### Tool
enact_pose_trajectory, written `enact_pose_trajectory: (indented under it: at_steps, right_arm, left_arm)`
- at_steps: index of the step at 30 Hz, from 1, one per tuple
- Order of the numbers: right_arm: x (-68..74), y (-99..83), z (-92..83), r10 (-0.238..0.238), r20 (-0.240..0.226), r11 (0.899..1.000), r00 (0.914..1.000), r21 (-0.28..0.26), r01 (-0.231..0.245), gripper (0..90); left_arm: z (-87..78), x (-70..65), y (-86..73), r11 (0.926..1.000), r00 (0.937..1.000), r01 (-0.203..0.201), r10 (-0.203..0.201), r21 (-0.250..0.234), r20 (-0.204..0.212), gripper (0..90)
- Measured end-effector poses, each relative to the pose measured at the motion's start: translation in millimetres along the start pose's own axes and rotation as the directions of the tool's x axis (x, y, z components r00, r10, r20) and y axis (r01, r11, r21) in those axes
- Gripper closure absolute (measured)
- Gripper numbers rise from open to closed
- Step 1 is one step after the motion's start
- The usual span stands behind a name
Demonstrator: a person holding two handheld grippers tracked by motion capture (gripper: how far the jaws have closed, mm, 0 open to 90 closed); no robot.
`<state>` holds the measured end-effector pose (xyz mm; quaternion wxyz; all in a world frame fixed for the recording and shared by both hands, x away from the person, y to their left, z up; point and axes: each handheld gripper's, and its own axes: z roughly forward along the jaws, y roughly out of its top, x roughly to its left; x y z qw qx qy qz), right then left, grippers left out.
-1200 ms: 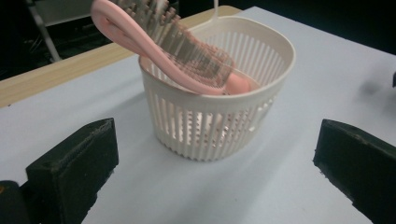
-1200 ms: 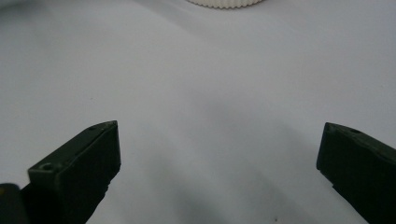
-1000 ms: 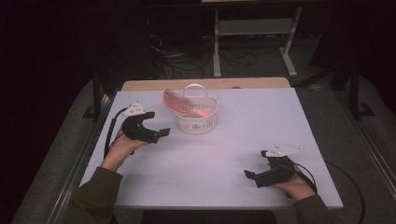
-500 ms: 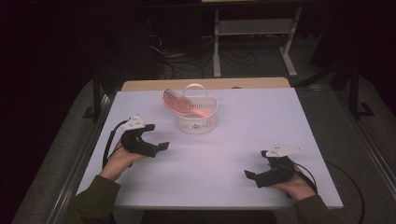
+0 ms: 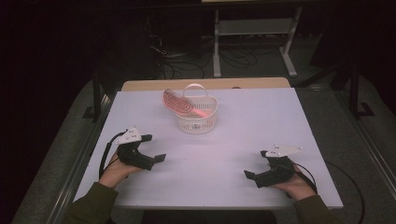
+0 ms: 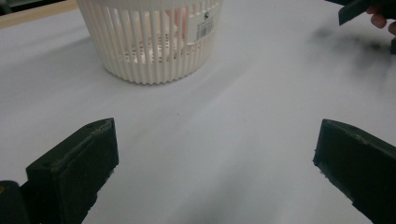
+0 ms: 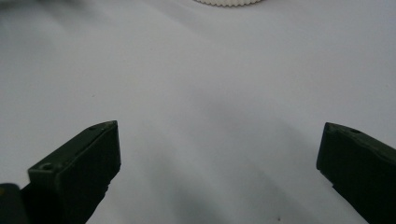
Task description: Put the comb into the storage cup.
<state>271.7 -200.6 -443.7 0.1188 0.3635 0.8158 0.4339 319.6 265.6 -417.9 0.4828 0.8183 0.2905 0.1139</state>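
A white slatted basket [image 5: 197, 117] with a hoop handle stands at the middle back of the white table [image 5: 261, 112]. A pink ribbed oval piece [image 5: 175, 101] leans out over its left rim. My left gripper [image 5: 153, 148] rests low at the near left, open and empty, in front of the basket and well short of it. Its own view has the basket [image 6: 149, 42] straight ahead between wide jaws [image 6: 215, 163]. My right gripper [image 5: 256, 164] lies at the near right, open and empty, its jaws [image 7: 217, 158] spread over bare tabletop.
The table's wooden back edge [image 5: 205, 84] lies just behind the basket. Beyond it are a dark floor, cables and a metal stand [image 5: 252, 32]. The right gripper's jaw and a fingertip [image 6: 369, 9] show at the top right of the left gripper view.
My left gripper has drawn back from the basket toward the near edge of the table, still open. The right gripper has stayed put.
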Motion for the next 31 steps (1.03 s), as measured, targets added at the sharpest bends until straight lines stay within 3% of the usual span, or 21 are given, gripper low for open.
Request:
enact_pose_trajectory:
  at_steps: [12,17,20,31]
  right_arm:
    - [-1.0,-0.5,0.4,0.003,0.003,1.0,1.0,0.002,-0.003,0.0]
    - [-1.6,-1.0,0.3,0.001,0.008,1.0,1.0,0.004,-0.001,0.0]
    - [-2.0,-1.3,0.4,0.004,0.011,1.0,0.9999,0.006,-0.004,0.0]
    - [-2.0,-1.7,1.3,0.004,0.013,1.0,0.9999,0.009,-0.004,0.0]
  left_arm:
    - [-6.1,-11.7,-17.0,1.0,0.9997,0.004,-0.004,-0.006,0.024,0.0]
    - [-5.2,-17.0,-24.5,0.9998,0.9995,-0.009,0.008,0.018,0.032,0.0]
    - [-4.4,-16.7,-28.4,0.9984,0.9995,-0.026,0.025,0.05,0.018,0.0]
    - [-4.6,-15.1,-29.4,0.9987,0.9997,-0.02,0.019,0.047,0.015,0.0]
